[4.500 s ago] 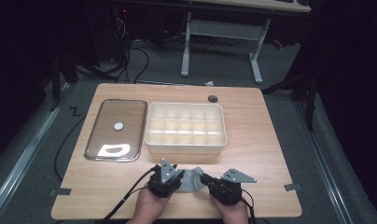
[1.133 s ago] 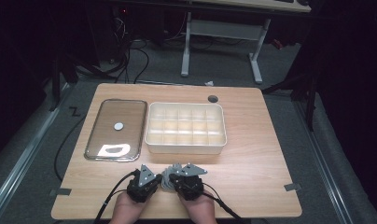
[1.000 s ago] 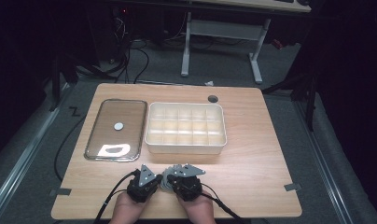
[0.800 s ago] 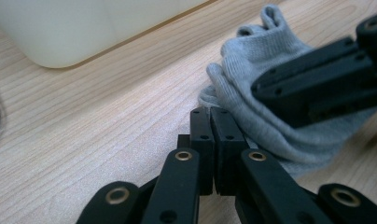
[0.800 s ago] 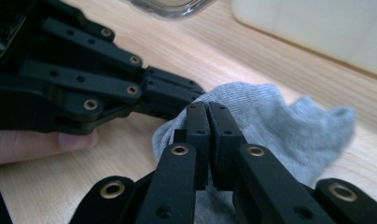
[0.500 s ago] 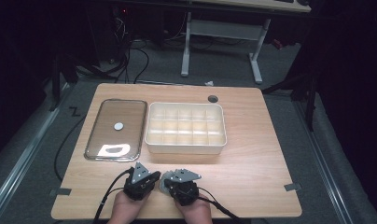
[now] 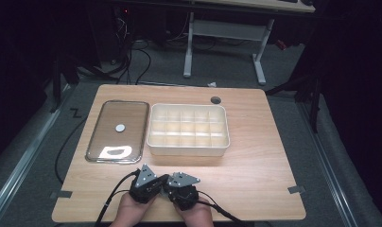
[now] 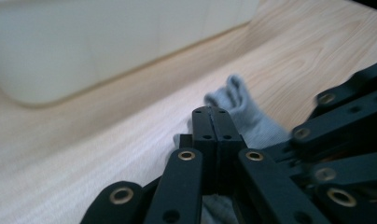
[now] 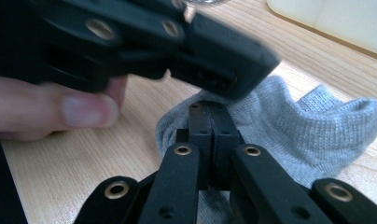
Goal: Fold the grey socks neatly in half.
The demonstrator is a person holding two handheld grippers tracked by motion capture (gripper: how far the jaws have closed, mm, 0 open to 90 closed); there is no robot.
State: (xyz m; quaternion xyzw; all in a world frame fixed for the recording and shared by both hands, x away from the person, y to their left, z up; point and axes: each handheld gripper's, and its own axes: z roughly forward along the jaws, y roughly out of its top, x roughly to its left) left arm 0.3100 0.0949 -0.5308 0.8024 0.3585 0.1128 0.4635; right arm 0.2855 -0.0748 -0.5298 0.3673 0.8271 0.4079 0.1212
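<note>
A dim room surrounded the light wooden table [image 7: 255, 165], with grey carpet, loose cables and the white legs of another desk across the top of the high view. At the centre of that view stood one cream plastic tray with divided compartments [image 7: 188, 128], all apparently empty, and to its left lay one clear rectangular lid with a small round white spot [image 7: 118, 130].

Over the last few seconds both hands had drifted from the lower centre-right of the high view toward the lower centre and drawn tightly together near the bottom edge of the table. A moment earlier they sat slightly farther up; they had since slid a little lower. That closeness suggested the two tools were working the same item jointly, perhaps folding or bunching it, rather than carrying it to the tray.

The left gripper [image 8: 211, 122] had its jaws pressed together on one small grey knitted sock [image 9: 312, 126], which lay on the wood just beneath both tools, in the centre of each gripper view. The right gripper [image 9: 209, 116] was likewise clamped onto the sock's fabric, with the other tool crossing the upper left of its view. Two grippers, one sock, one tray, one lid.
</note>
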